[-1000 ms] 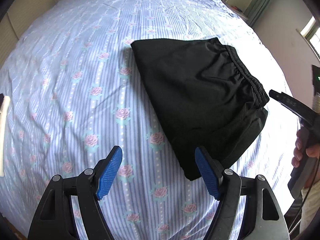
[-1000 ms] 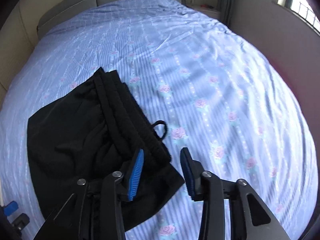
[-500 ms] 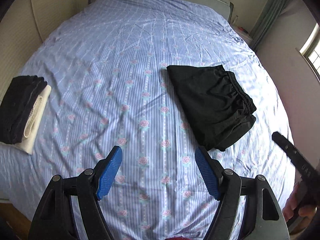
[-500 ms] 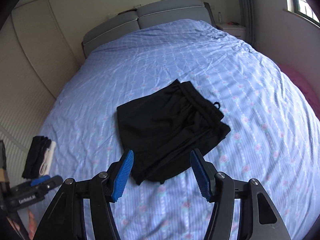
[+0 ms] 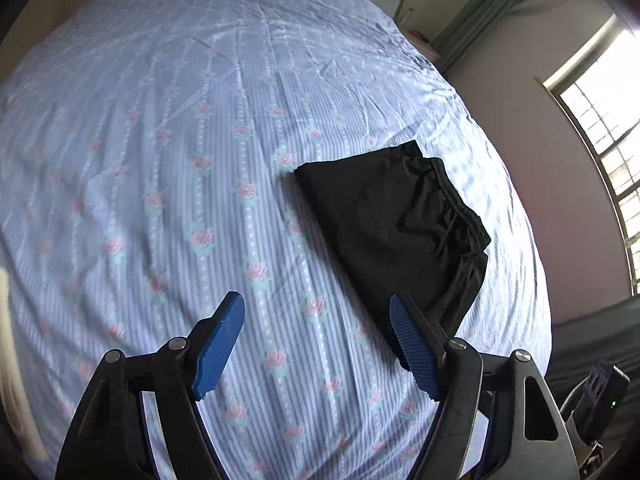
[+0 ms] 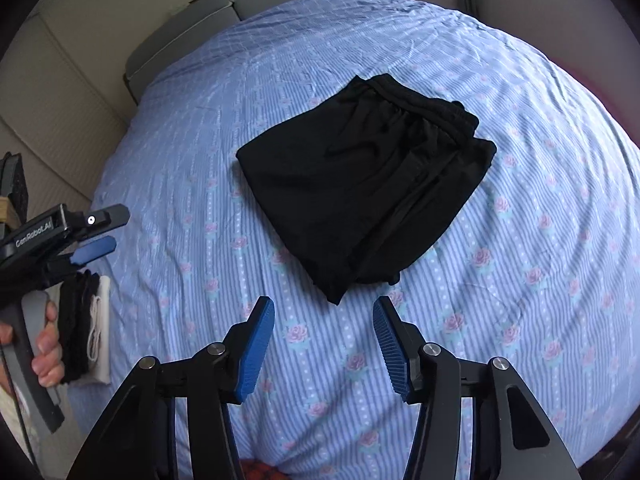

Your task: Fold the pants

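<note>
Lying ahead of both tongs, the black pants [image 6: 360,184] form a compact folded rectangle on the floral striped bedsheet [image 6: 520,320], elastic waistband [image 6: 424,116] on the far side. The right gripper [image 6: 324,344] hangs above the sheet just short of the bundle's near corner, jaws spread wide and holding nothing. The left gripper [image 5: 316,344] is likewise spread and empty, the pants ahead and to its right. Judging by the tidy shape, folding looks essentially finished; doing this step well means leaving the bundle undisturbed, or only pressing loose edges flat without dragging layers apart. Left of the right gripper, a stack of folded clothes [image 6: 86,328] sits by the other handle, whose body reads "GenRobot.AI" [image 6: 34,234].
</note>
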